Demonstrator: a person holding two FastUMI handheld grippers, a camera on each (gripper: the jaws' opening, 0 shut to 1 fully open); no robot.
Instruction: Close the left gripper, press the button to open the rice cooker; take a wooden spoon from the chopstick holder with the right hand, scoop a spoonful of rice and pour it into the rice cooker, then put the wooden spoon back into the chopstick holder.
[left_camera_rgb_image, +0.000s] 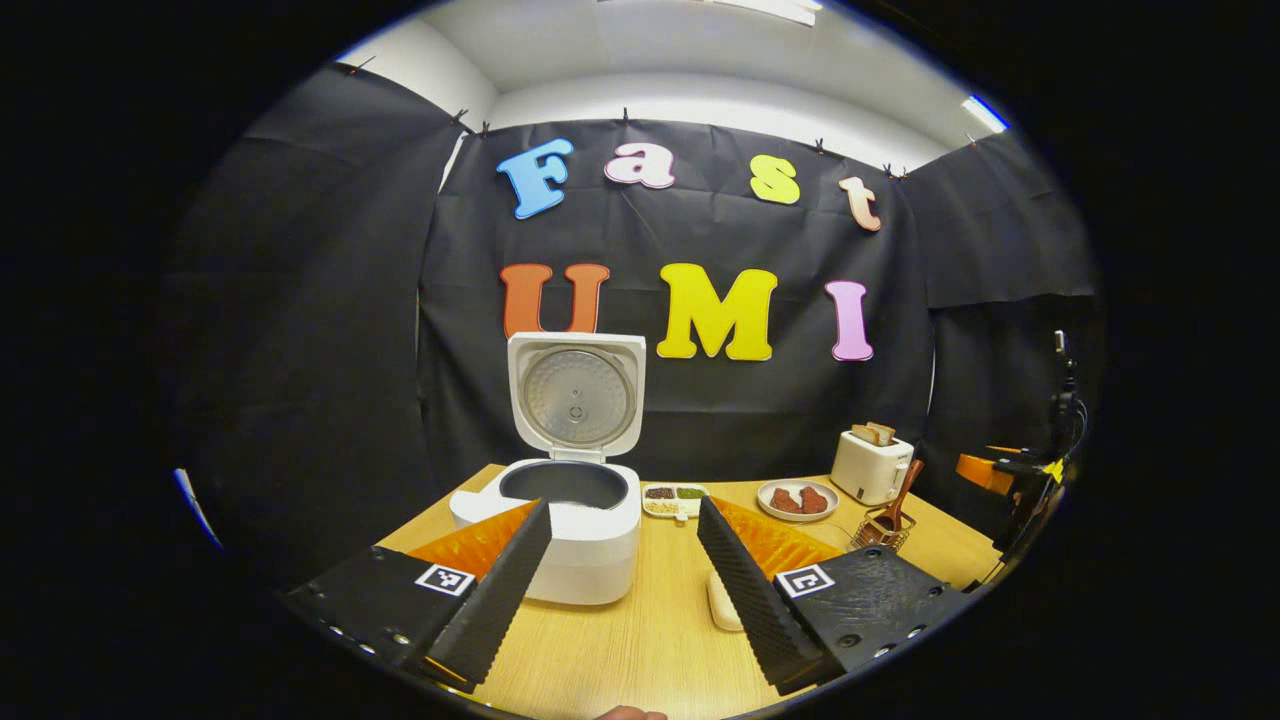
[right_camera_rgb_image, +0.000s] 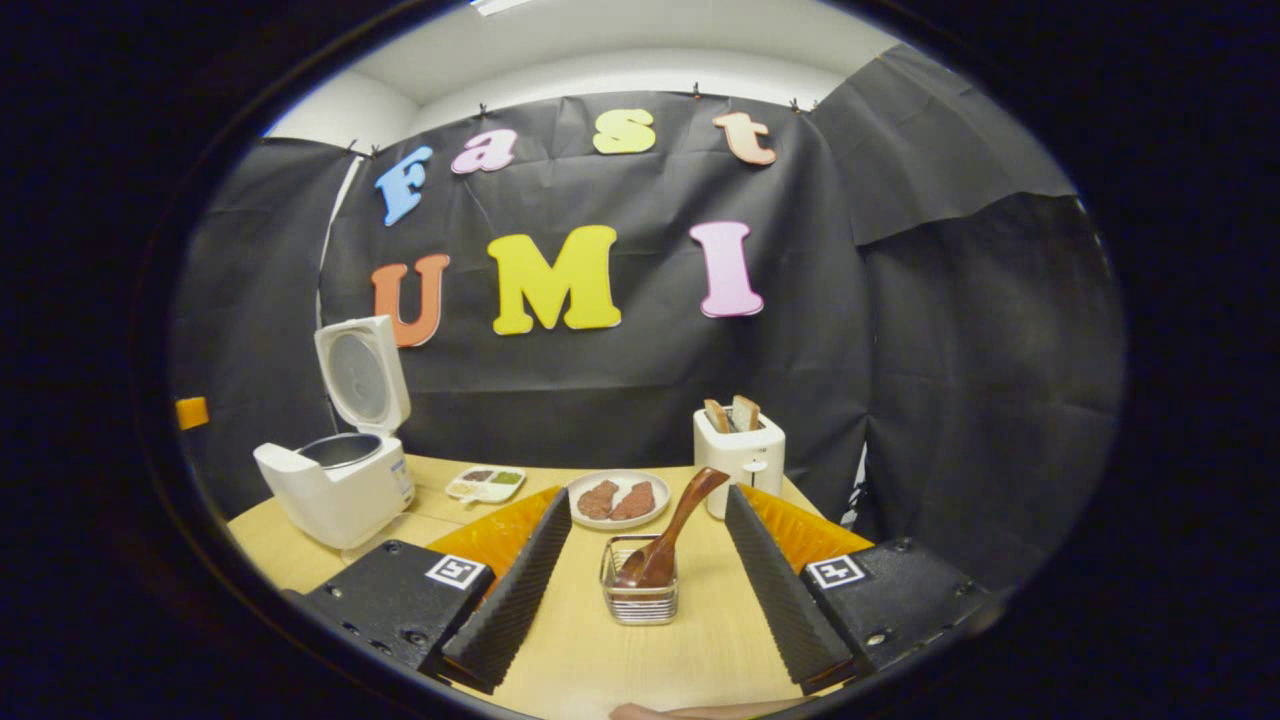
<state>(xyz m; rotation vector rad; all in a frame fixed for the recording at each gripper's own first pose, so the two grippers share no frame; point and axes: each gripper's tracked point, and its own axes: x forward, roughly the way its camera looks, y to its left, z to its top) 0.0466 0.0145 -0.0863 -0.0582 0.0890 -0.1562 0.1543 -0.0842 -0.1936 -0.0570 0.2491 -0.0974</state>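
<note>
Both tongs, left tongs (left_camera_rgb_image: 622, 515) and right tongs (right_camera_rgb_image: 648, 500), stand spread and empty above the tabletop (left_camera_rgb_image: 640, 640). Far left, the rice cooker (left_camera_rgb_image: 560, 520) gapes, lid up. Right gripper view shows the wooden spoon (right_camera_rgb_image: 668, 540) leaning in the chopstick holder (right_camera_rgb_image: 640, 590); toaster (right_camera_rgb_image: 740, 450) behind.

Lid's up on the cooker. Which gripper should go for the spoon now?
Right. The right gripper is open with the wire chopstick holder and brown wooden spoon centred between its fingers. The left gripper faces the open white rice cooker, with the holder off to its right.
</note>
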